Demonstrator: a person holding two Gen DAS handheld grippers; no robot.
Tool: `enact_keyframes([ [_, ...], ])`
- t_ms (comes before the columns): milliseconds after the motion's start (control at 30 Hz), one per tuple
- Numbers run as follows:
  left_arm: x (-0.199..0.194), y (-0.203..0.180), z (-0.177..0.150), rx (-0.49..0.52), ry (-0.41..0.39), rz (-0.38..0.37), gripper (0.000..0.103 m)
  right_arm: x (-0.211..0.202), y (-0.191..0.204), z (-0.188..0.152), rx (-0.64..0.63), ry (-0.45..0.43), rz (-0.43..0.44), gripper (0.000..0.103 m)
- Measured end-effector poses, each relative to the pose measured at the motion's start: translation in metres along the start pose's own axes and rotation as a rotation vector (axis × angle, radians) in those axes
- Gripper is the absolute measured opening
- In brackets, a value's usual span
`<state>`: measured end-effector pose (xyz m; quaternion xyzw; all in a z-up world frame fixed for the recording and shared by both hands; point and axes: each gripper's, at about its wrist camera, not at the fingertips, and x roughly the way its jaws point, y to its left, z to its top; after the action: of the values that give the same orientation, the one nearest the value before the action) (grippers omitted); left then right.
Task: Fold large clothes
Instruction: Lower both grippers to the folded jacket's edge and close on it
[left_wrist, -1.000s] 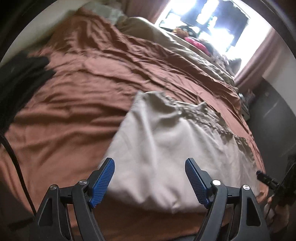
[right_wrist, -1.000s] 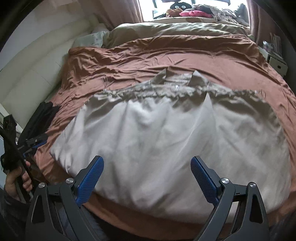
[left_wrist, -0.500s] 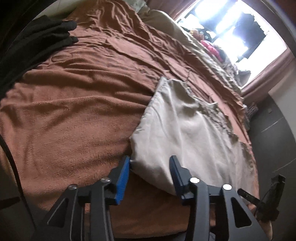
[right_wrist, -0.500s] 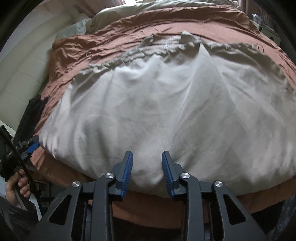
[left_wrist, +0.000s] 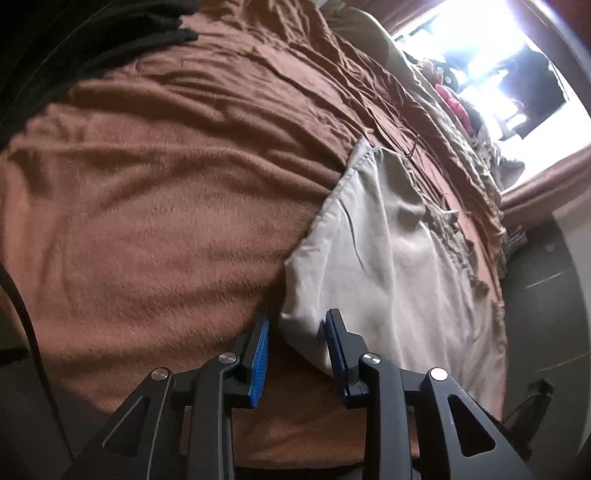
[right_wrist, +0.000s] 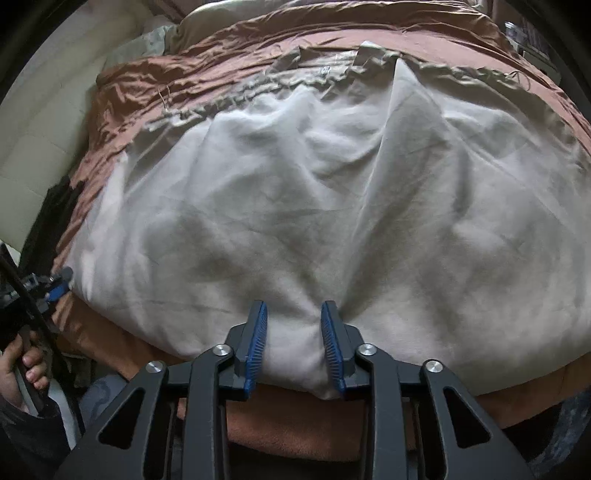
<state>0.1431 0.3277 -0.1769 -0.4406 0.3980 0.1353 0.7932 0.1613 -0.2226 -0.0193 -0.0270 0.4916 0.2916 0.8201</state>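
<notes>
A large beige garment (right_wrist: 332, 206) lies spread flat on a brown bed cover (left_wrist: 155, 206); its gathered, ruffled edge is at the far side. In the left wrist view the garment (left_wrist: 399, 266) runs away to the right. My left gripper (left_wrist: 297, 345) has its blue-padded jaws closed most of the way around the garment's near left corner. My right gripper (right_wrist: 293, 339) has its jaws closed on a bunched fold of the garment's near edge, fabric pinched between the pads. The left gripper also shows at the left in the right wrist view (right_wrist: 55, 286).
A black garment (left_wrist: 92, 40) lies at the far left of the bed. A beige duvet (left_wrist: 424, 85) and a pile of clothes sit under the bright window (left_wrist: 491, 66). A cream headboard (right_wrist: 44, 122) stands at the left. The bed's front edge is just below both grippers.
Both grippers went from wide open to closed around the garment's near edge. They moved down and forward to the bed's front edge, and the cloth bunched up between the right pads.
</notes>
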Motion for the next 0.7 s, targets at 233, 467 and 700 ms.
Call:
enact_keyframes([
  [233,0.013,0.001,-0.008,-0.079,0.055,-0.044,0.040,-0.013,0.006,-0.004,-0.035,-0.034,0.042,0.022],
  [467,0.023,0.003,0.000,-0.097,0.029,-0.037,0.042,-0.002,-0.001,-0.004,-0.011,-0.009,0.044,0.020],
  [700,0.016,-0.002,-0.005,-0.051,-0.047,-0.047,0.042,0.014,0.006,0.018,-0.009,-0.003,-0.029,0.010],
])
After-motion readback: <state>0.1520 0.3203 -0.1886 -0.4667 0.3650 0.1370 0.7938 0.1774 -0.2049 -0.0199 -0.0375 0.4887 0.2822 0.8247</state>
